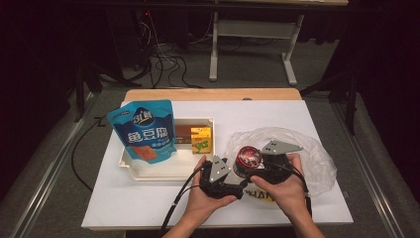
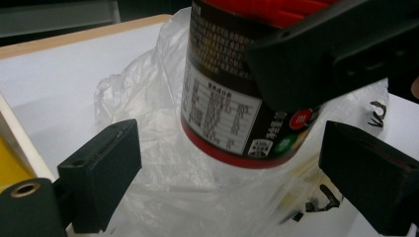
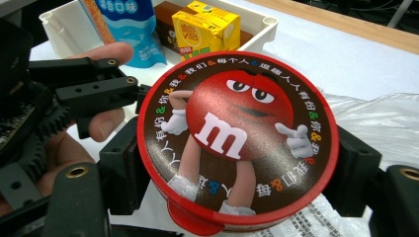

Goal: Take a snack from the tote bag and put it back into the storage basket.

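Presently catalogued: one round candy tub (image 1: 248, 158), red lid with a cartoon figure, dark printed wall, held upright above a crumpled clear plastic bag (image 1: 317, 158) at the near right of the white table (image 1: 148, 203).

Right gripper (image 3: 237, 173): jaws set either side of the tub just under the lid rim, pads pressed to its wall; the tub was carried by this grip.

Left gripper (image 2: 237, 168): jaws wide, standing either side of the tub's lower wall and the bag beneath, pads clear of both; nothing was pinched.

Step in hand, as judged: lifting the tub out of the bag, or parting the two. The next move probably called for the left jaws to close on the loose plastic and hold it down while the right hand drew the tub up and toward the tray.

Other items: white tray (image 1: 130, 171) to the left, holding a blue snack pouch (image 1: 143, 130), a yellow drink carton (image 1: 201, 139) and a brown box (image 1: 183, 132) behind it.

Obstructions: the bag film lay close around the tub's base and could drag along; the two grippers sat close together, with little room between them; the tray's free space lay at its near side.
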The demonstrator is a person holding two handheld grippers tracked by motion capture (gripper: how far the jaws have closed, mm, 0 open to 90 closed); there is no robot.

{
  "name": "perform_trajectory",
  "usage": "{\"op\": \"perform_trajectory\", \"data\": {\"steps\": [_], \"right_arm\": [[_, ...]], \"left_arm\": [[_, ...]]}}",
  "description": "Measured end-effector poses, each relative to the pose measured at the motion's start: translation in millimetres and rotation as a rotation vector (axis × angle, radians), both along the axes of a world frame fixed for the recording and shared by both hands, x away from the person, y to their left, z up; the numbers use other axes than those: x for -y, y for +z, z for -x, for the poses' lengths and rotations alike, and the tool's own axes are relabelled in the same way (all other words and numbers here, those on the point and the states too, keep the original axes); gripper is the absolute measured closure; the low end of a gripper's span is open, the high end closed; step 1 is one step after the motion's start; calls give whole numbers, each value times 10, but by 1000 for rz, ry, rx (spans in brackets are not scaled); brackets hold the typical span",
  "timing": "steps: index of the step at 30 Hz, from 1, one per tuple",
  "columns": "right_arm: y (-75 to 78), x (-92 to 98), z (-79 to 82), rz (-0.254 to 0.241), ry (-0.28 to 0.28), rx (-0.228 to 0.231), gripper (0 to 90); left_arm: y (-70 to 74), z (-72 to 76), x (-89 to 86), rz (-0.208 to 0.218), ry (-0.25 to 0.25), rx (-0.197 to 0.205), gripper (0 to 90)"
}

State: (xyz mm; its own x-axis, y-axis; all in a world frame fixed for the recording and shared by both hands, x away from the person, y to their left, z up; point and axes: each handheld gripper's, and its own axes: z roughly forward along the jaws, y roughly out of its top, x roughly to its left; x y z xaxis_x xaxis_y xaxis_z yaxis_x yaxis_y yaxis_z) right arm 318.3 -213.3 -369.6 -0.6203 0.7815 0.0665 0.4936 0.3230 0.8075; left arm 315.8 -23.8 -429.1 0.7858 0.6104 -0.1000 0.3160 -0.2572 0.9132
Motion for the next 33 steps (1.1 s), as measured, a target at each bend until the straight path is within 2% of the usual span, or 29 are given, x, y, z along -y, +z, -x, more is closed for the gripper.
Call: {"op": "perform_trajectory", "data": {"steps": [3, 7, 20, 30, 33], "right_arm": [[-11, -30, 7, -1, 7, -5, 264], [-14, -49, 9, 2, 11, -10, 264], [-30, -90, 6, -7, 15, -26, 264], [-50, -110, 0, -5, 21, -34, 263], [-51, -108, -4, -11, 22, -44, 262]], "left_arm": [[10, 0, 20, 19, -3, 16, 135], [10, -3, 50, 23, -10, 31, 153], [-10, -8, 85, 23, -11, 54, 226], [-19, -18, 96, 26, -9, 61, 230], [-24, -14, 94, 18, -21, 79, 244]]}}
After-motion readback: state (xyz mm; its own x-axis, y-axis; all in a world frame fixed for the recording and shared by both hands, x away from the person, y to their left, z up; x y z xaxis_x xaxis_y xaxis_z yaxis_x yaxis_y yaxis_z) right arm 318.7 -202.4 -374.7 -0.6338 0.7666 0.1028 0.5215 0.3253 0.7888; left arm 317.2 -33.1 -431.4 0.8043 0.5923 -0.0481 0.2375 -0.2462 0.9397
